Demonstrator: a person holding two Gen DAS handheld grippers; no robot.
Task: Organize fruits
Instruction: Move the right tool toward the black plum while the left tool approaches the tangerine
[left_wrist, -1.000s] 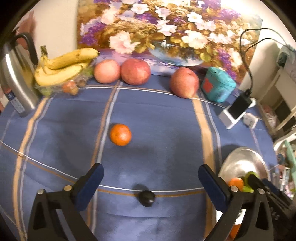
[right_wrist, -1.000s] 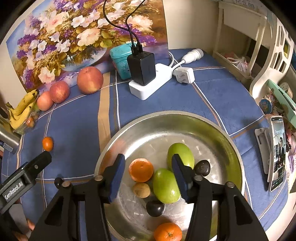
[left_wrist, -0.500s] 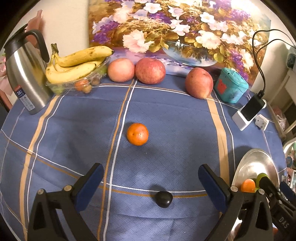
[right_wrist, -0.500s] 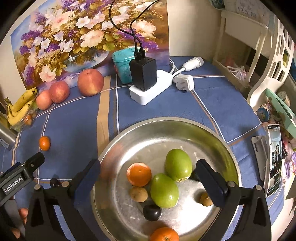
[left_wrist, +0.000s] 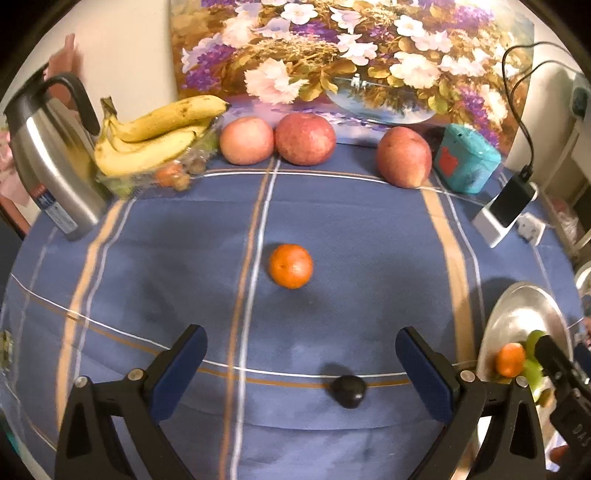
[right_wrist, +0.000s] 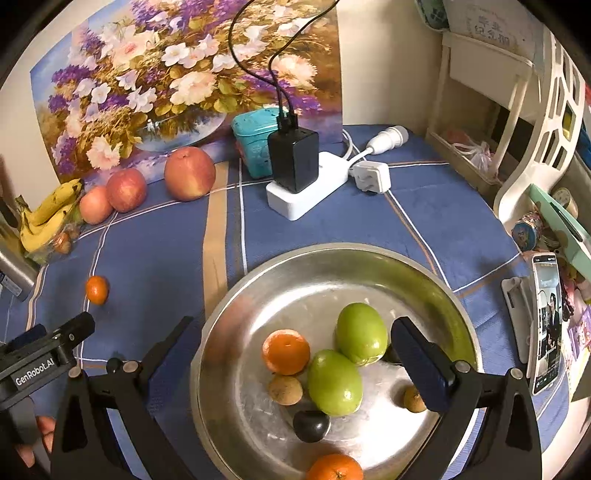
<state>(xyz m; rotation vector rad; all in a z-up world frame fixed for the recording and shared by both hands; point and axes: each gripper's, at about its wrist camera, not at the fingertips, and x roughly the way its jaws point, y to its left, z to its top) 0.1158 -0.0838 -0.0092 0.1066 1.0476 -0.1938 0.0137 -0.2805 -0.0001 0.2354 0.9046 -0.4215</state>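
while my right claw (right_wrist: 291, 354) hangs wide and empty over the steel bowl (right_wrist: 236, 295) at lower centre, already holding several fruits, my left claw (left_wrist: 301, 365) gapes wide too; a tangerine (left_wrist: 290, 265) mid-frame and a dark fruit (left_wrist: 348, 391) near the bottom remain on the table (left_wrist: 369, 236).

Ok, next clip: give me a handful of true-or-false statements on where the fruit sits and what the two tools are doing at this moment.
1. Two green fruits lie in the metal bowl. True.
2. The right tool is clamped on an orange. False: its jaws stand wide open over the bowl, holding nothing.
3. A lone orange sits on the blue tablecloth, outside the bowl. True.
4. The bananas are in the bowl. False: they rest at the back of the table beside the steel kettle.
5. The left tool grips the small dark fruit. False: it is open, the fruit lies on the cloth.
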